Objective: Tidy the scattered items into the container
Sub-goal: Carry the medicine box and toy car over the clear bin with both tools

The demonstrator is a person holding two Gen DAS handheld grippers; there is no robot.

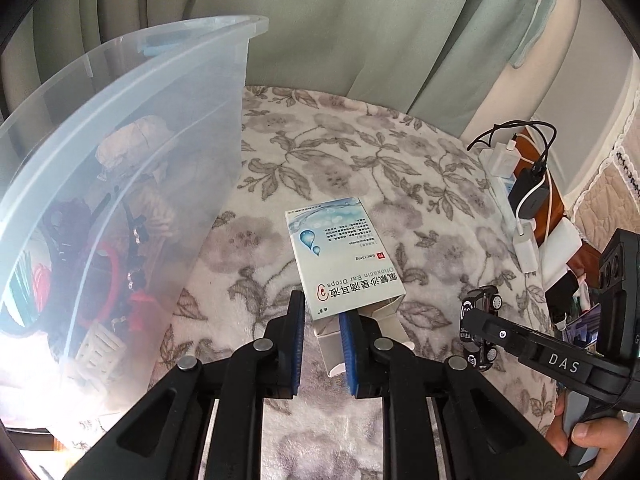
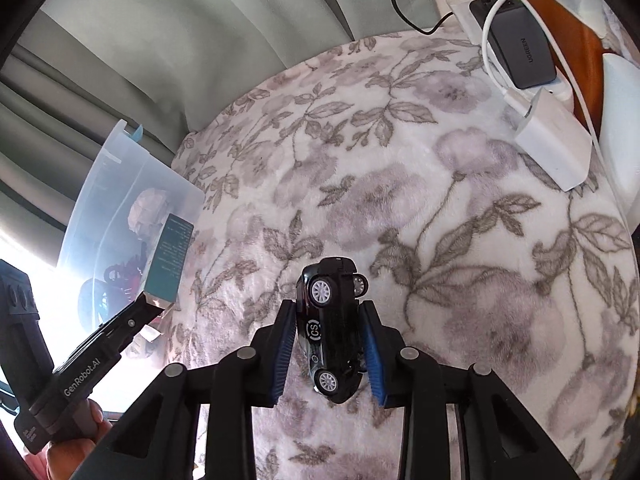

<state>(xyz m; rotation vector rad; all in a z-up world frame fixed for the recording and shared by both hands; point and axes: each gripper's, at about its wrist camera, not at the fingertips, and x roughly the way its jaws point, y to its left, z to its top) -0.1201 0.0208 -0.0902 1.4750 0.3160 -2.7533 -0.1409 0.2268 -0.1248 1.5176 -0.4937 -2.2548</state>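
Floral blanket (image 2: 460,240) underneath, mostly bare. Left gripper (image 1: 322,320) clamped on ear-drop box (image 1: 336,252), lifted just beside clear tub's (image 1: 132,128) near wall. Right gripper (image 2: 330,344) clamped on black toy car (image 2: 332,320). Chargers (image 2: 552,148) lining far edge; curtain (image 1: 360,28) behind.

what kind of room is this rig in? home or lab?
Home, most likely a bedroom. The work surface is a fleecy floral blanket like a bedspread, pale green curtains hang right behind it, and a power strip with phone chargers sits on wooden furniture at the edge.
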